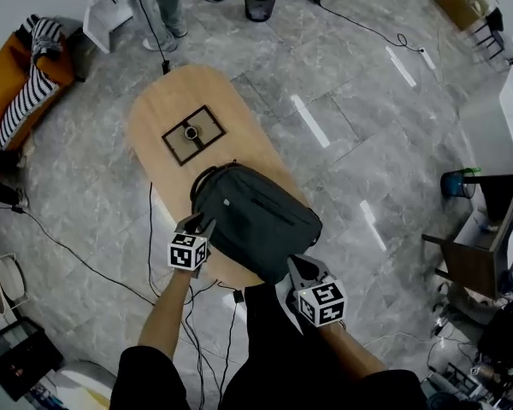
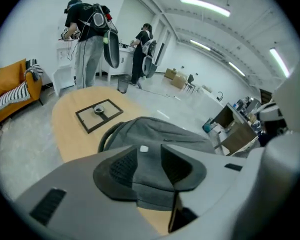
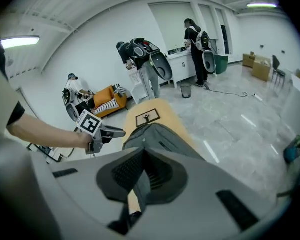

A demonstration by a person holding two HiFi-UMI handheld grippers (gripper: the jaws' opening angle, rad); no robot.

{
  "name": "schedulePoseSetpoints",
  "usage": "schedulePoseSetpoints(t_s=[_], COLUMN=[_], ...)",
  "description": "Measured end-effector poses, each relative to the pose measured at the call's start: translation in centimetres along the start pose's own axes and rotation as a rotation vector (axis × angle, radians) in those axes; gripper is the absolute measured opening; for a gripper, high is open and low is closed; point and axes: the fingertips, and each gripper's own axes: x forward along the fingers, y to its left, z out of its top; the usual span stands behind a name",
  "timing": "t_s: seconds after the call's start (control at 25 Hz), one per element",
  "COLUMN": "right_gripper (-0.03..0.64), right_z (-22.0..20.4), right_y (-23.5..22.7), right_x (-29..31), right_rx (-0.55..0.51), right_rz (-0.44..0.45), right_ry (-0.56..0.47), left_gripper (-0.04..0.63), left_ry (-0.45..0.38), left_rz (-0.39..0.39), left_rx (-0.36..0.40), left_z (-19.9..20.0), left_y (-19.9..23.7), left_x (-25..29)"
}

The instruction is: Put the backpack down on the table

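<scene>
Standing on grey tiled floor [image 1: 342, 92], oval wooden table [image 1: 167, 101] bearing backpack [image 1: 256, 216].

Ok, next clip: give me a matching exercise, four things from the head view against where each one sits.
Things:
1. backpack
2. dark square frame
3. black wastebasket
4. striped cushion

Places:
A. on the floor, beyond the table at its far end
B. on the orange sofa
C. on the near half of the table
D. on the far half of the table

Pairs: 1-C, 2-D, 3-A, 4-B
</scene>
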Motion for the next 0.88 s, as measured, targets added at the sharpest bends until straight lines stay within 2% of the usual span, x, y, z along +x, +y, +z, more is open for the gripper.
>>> schedulePoseSetpoints(t_s=[0.08, 0.2, 0.32, 0.44, 0.56, 0.68, 0.88], right_gripper=[0.011, 0.011, 0.011, 0.011, 0.009, 0.009, 0.009], right_z=[0.2, 1.0, 1.5, 3.4, 5.2, 6.4, 7.2], right_y=[0.0, 0.5, 1.9, 1.9, 2.8, 3.9, 5.2], right_x=[-0.8, -2.0, -3.9, -5.8, -7.7, -9.7, -11.5], right_rx=[-0.006, -0.031, 0.002, 0.016, -0.036, -0.098, -0.16], right_rz=[0.019, 0.058, 0.089, 0.105, 0.119, 0.126, 0.133], right_ry=[-0.01, -0.032, -0.085, -0.163, -0.23, -0.284, -0.338], left_gripper=[0.136, 0.084, 0.037, 0.034, 0.034, 0.034, 0.034], left_ry=[-0.036, -0.087, -0.139, -0.229, -0.294, -0.345, -0.427], left_rz=[0.01, 0.069, 0.118, 0.15, 0.162, 0.153, 0.185], left_rx=[-0.017, -0.006, 0.009, -0.007, -0.052, -0.128, -0.157], left_z=[0.6, 2.1, 3.2, 5.7, 7.1, 7.3, 7.2], left_y=[-2.7, -5.7, -8.8, -12.2, -15.8, -19.5, -22.7], left_x=[-1.4, -4.1, -8.0, -11.2, -13.9, -15.7, -18.0])
